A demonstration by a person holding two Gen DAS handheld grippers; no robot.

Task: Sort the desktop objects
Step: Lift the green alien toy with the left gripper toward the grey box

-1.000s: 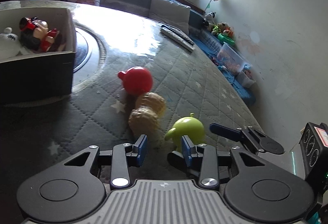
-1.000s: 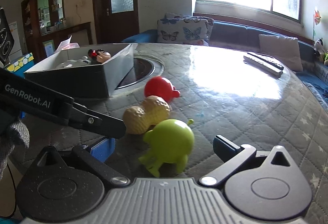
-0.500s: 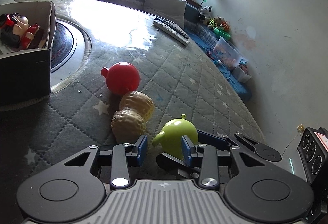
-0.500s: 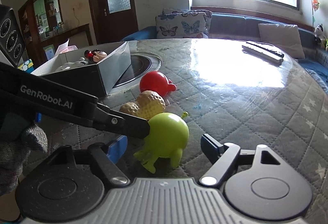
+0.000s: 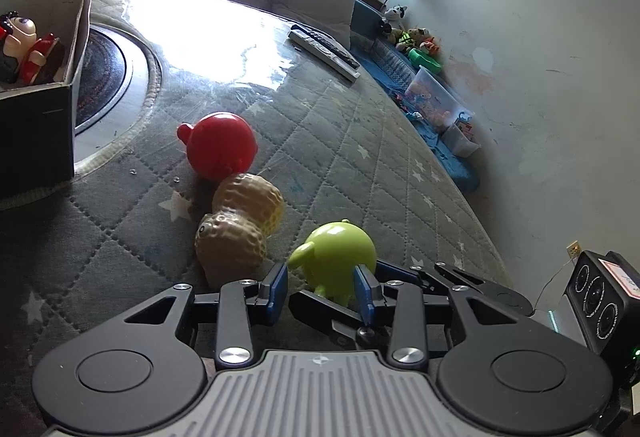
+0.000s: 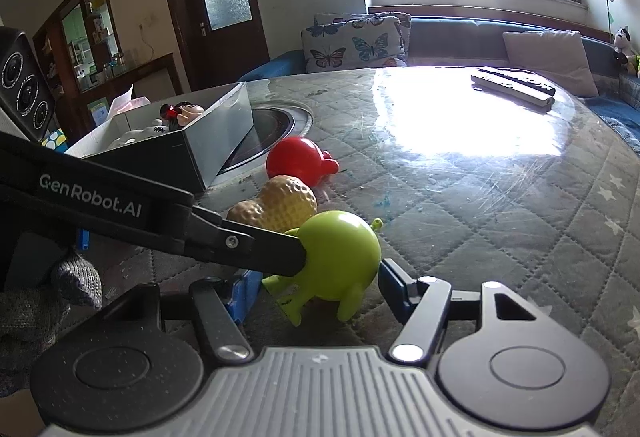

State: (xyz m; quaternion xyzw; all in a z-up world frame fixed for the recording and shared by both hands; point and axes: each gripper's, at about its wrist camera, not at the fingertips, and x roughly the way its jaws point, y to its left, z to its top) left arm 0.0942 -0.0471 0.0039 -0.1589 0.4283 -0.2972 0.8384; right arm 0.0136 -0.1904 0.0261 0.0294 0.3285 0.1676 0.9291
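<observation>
A green round toy (image 6: pixel 340 257) with small feet stands on the quilted table cover (image 6: pixel 500 205). It is between the blue pads of my right gripper (image 6: pixel 318 287), whose jaws are closing; a thin gap still shows at the left pad. My left gripper (image 5: pixel 320 289) is open, with the green toy (image 5: pixel 336 257) just past its tips. One of its black fingers (image 6: pixel 208 233) lies against the toy's left side. A tan peanut toy (image 5: pixel 240 229) and a red round toy (image 5: pixel 220 147) lie just beyond.
A dark cardboard box (image 5: pixel 36 125) holding dolls (image 5: pixel 24 45) stands at the left by a round inset plate (image 5: pixel 108 77). Remote controls (image 6: pixel 516 85) lie far across the table. The table edge curves down on the right. A gloved hand (image 6: pixel 48 301) holds the left gripper.
The right gripper's jaws have narrowed around the green toy. The left gripper has slid in towards the toy, and its finger now reaches the toy's side.
</observation>
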